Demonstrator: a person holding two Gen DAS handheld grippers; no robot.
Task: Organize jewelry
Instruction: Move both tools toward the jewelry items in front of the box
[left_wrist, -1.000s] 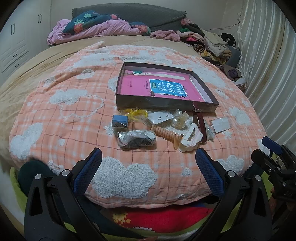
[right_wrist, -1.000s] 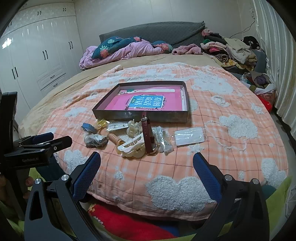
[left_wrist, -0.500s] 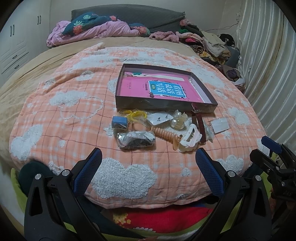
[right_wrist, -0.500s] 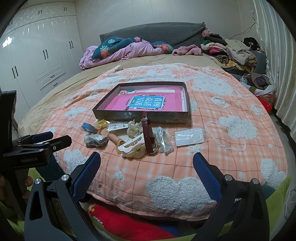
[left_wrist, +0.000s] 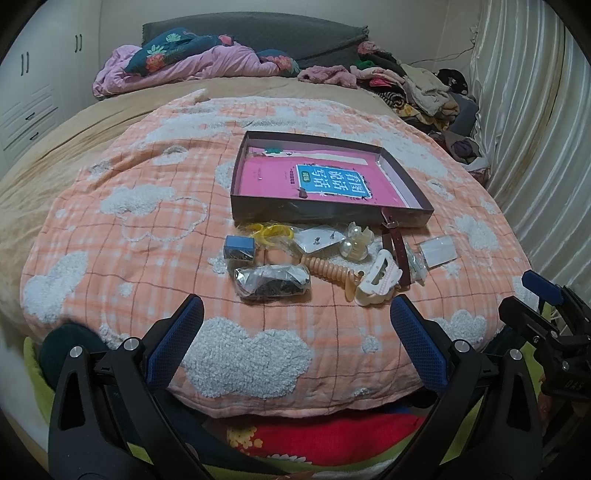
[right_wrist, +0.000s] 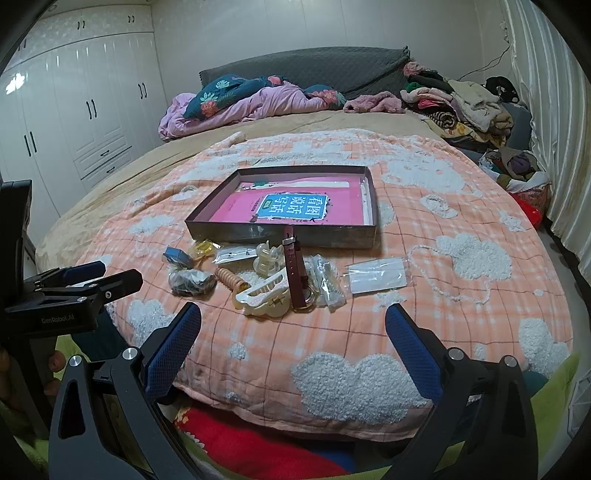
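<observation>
bed (right_wrist: 122, 177), cloud blanket (right_wrist: 424, 258), box (right_wrist: 280, 236), trinkets (right_wrist: 266, 284)

Right tool (right_wrist: 293, 343) agape (empty); jewelry pile (right_wrist: 266, 273) beyond.

Two matching handheld tools filled my screens. The left black plastic two-finger gripper (left_wrist: 295, 332) carried long triangular arms with cut-out windows, each tipped with a blue cross-hatched rubber pad (left_wrist: 173, 341) and fastened by round silver screws (left_wrist: 75, 351). The right black plastic two-finger gripper (right_wrist: 293, 341) showed the same blue textured pads (right_wrist: 413, 354) and silver screw heads (right_wrist: 453, 353). Seen side-on from my right camera, the left tool's body bore small white lettering reading "GenRobot.AI" (right_wrist: 57, 319). From my left camera, the right tool's flank carried pale letters too small for me to read (left_wrist: 570, 385).
</observation>
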